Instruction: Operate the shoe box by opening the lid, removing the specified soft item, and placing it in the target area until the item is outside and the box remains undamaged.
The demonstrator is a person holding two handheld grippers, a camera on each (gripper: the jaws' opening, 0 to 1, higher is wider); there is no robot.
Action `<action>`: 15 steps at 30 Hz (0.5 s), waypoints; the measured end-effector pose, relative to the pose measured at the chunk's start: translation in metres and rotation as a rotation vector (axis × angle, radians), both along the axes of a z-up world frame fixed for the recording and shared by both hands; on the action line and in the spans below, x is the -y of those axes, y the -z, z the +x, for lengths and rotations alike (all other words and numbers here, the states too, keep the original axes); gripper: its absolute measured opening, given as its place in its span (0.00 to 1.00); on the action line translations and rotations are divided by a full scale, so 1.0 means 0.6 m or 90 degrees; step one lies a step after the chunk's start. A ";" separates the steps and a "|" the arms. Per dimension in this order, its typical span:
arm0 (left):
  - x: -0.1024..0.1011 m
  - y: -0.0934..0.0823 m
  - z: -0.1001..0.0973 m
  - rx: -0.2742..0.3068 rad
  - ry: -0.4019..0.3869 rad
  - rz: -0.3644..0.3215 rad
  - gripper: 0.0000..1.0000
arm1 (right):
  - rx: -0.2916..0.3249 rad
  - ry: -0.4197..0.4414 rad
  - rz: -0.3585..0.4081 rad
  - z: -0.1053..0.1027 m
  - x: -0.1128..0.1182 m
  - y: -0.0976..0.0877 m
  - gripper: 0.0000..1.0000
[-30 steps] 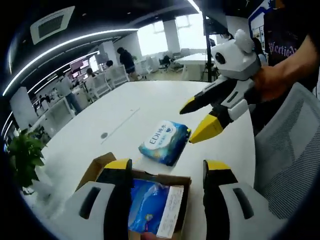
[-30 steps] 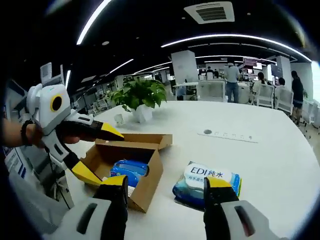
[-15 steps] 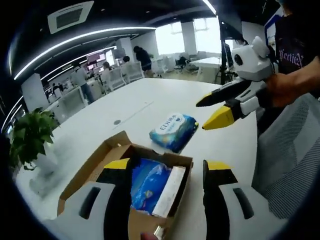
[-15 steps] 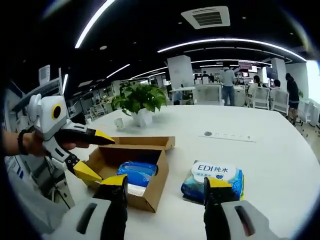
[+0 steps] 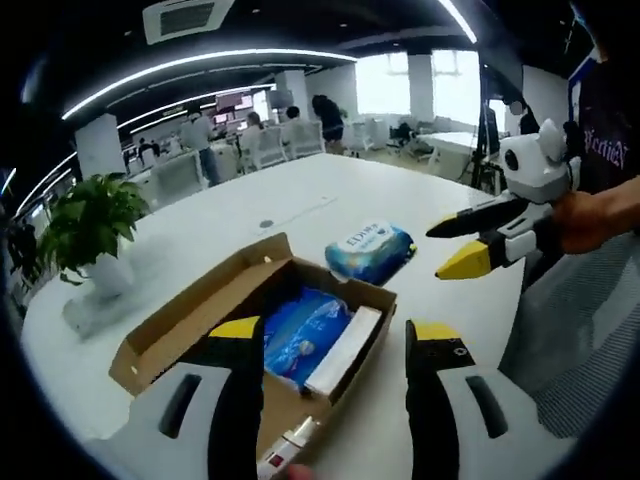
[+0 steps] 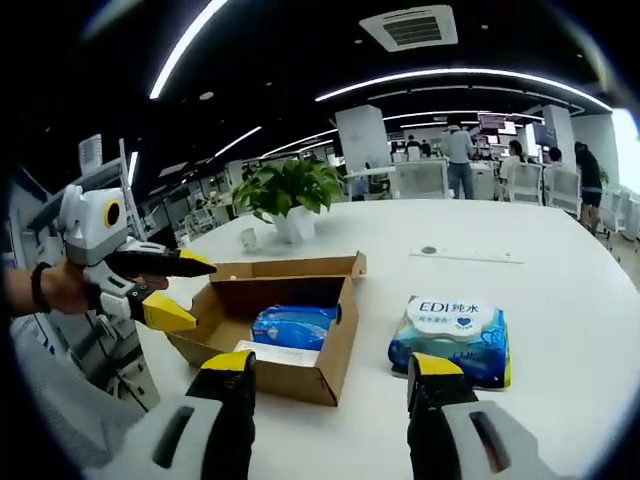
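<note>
On table (image 6: 560, 270): 1 open box (image 6: 275, 330) (1 blue pack (image 6: 293, 325) inside), 1 pack (image 6: 452, 328) beside; both grippers (image 5: 333, 345) (image 6: 333, 375) released.

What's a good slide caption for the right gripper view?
Open cardboard box holding a blue pack, wipes pack beside it on the table.

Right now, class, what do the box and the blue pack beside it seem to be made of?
The box: plain brown cardboard, matte, with folded flaps and raw cut edges. The blue pack: likely soft plastic film, glossy and printed, with a puffy, rounded shape; what it holds cannot be seen.
</note>
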State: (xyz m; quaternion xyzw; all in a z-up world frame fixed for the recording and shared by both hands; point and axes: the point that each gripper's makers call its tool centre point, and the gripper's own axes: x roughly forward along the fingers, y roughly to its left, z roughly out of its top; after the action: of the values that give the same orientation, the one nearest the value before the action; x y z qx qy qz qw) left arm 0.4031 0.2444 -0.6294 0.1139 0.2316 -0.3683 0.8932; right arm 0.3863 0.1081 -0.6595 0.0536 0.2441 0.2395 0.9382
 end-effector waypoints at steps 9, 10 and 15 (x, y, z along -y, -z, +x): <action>-0.009 0.012 -0.006 -0.016 -0.051 -0.014 0.58 | -0.005 -0.022 -0.007 -0.014 -0.023 0.010 0.60; -0.010 0.012 -0.007 -0.016 -0.055 -0.014 0.58 | -0.005 -0.024 -0.009 -0.015 -0.024 0.011 0.60; -0.018 0.020 -0.008 -0.020 -0.072 -0.014 0.58 | 0.000 -0.029 -0.011 -0.019 -0.030 0.007 0.60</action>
State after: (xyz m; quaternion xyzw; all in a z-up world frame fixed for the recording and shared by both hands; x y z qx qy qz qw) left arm 0.3986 0.2549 -0.6411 0.0850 0.2475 -0.3216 0.9100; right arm 0.3749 0.1264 -0.6637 0.0403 0.2474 0.2585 0.9329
